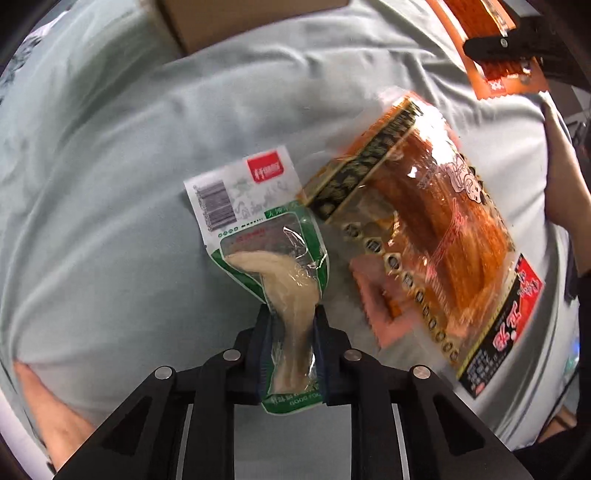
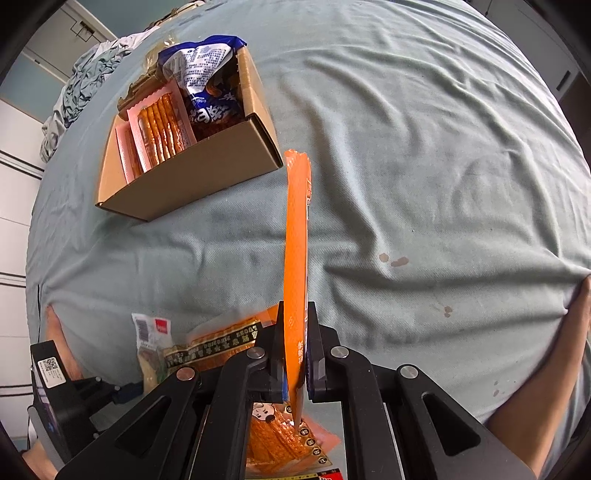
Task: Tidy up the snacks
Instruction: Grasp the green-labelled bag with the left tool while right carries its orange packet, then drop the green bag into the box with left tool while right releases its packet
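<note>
My left gripper (image 1: pixel 290 314) is shut on a green-and-white vacuum pack with a pale chicken foot (image 1: pixel 273 258), just above the grey-green sheet. Beside it on the right lies a large orange spicy-strip bag (image 1: pixel 428 236) over a small pink pack (image 1: pixel 376 306). My right gripper (image 2: pixel 295 314) is shut on a thin orange snack pack (image 2: pixel 296 236), held edge-on above the bed. That pack and gripper show at the left view's top right (image 1: pixel 491 40). An open cardboard box (image 2: pixel 207 170) with orange-stick packs and a blue bag stands far left in the right wrist view.
The bed sheet (image 2: pixel 424 166) is wrinkled with small brown stains. The box corner (image 1: pixel 207 26) shows at the top of the left wrist view. The green pack (image 2: pixel 149 343) and the orange bag (image 2: pixel 218 343) lie low left in the right wrist view. Crumpled bedding (image 2: pixel 88 70) lies behind the box.
</note>
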